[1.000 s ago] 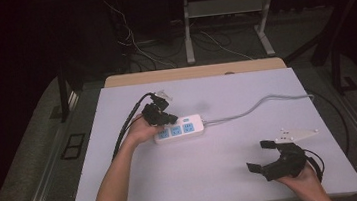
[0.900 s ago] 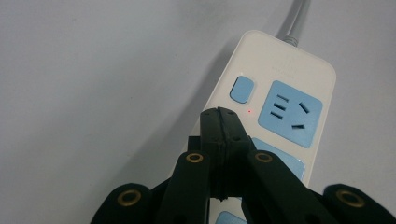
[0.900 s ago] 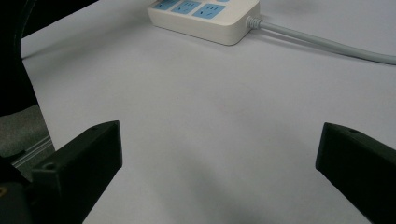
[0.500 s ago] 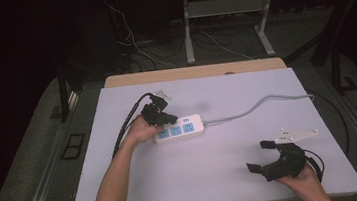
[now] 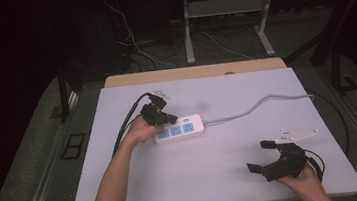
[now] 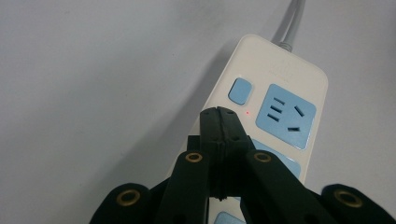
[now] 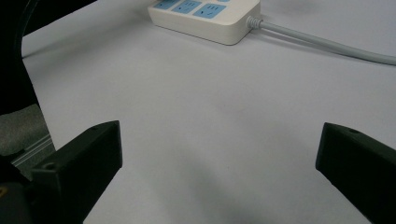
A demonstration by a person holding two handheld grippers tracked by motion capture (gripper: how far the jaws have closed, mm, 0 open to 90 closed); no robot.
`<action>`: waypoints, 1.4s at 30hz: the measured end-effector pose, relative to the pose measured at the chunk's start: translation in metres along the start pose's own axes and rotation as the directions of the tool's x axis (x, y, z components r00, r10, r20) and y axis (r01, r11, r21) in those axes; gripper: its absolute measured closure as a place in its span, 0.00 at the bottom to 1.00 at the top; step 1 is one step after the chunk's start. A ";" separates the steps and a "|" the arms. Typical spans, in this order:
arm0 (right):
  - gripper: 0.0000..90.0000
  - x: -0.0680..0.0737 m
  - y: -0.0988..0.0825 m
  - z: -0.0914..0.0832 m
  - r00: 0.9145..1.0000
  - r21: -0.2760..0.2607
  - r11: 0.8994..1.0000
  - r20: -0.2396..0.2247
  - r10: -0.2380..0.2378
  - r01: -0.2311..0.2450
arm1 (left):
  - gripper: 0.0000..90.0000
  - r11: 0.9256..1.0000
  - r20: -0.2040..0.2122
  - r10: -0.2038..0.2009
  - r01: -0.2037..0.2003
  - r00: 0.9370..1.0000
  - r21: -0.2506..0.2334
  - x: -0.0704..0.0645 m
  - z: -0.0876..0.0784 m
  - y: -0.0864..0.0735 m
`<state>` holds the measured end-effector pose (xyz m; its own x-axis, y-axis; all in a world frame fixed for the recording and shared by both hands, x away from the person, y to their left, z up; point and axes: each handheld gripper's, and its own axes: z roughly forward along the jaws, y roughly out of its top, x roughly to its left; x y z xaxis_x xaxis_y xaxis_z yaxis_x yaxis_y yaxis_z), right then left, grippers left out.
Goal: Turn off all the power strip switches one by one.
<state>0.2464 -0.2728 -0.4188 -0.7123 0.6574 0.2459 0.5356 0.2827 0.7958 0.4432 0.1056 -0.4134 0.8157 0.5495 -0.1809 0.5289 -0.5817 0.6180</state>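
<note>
The power strip [image 5: 178, 128] lies flat near the middle of the white tabletop [image 5: 224, 176], its grey cord [image 5: 262, 102] running off toward the far right edge. The left gripper [image 6: 218, 119] sits over the strip's near end with its jaws pressed fully together, gripping nothing; the closed tips hang just beside the blue switch button [image 6: 240, 90]. In the left gripper view a small red indicator light [image 6: 246, 112] glows next to that button, so the strip appears to be powered on. Whether the tips touch the strip's casing cannot be told. All three blue sockets look empty, with no plug nearby on the tabletop. The right gripper [image 5: 268, 155] rests well apart near the front right corner, jaws spread wide and holding nothing. Judged from this, the switching step looks done or nearly done; what is left is likely lifting the left gripper clear of the strip.
</note>
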 end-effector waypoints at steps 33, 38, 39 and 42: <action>0.00 -0.001 0.000 0.000 1.000 -0.001 1.000 0.004 0.001 -0.001 | 0.99 0.999 -0.017 0.006 -0.005 1.000 0.038 -0.004 -0.002 0.002; 0.00 -0.001 0.000 0.000 1.000 -0.002 1.000 0.004 0.003 -0.003 | 0.99 0.997 -0.033 0.041 -0.039 0.999 0.062 -0.009 -0.005 0.009; 0.00 -0.001 0.000 0.000 1.000 -0.002 1.000 0.005 0.003 -0.003 | 0.99 0.997 -0.034 0.046 -0.043 0.998 0.061 -0.010 -0.007 0.011; 0.00 -0.001 0.000 0.000 1.000 -0.004 1.000 0.004 0.005 -0.005 | 0.99 0.998 -0.035 0.046 -0.044 0.998 0.050 -0.011 -0.009 0.015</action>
<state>0.2473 -0.2735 -0.4187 -0.7078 0.6618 0.2471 0.5372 0.2771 0.7967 0.4400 0.0969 -0.3953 0.8304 0.5427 -0.1258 0.5036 -0.6348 0.5860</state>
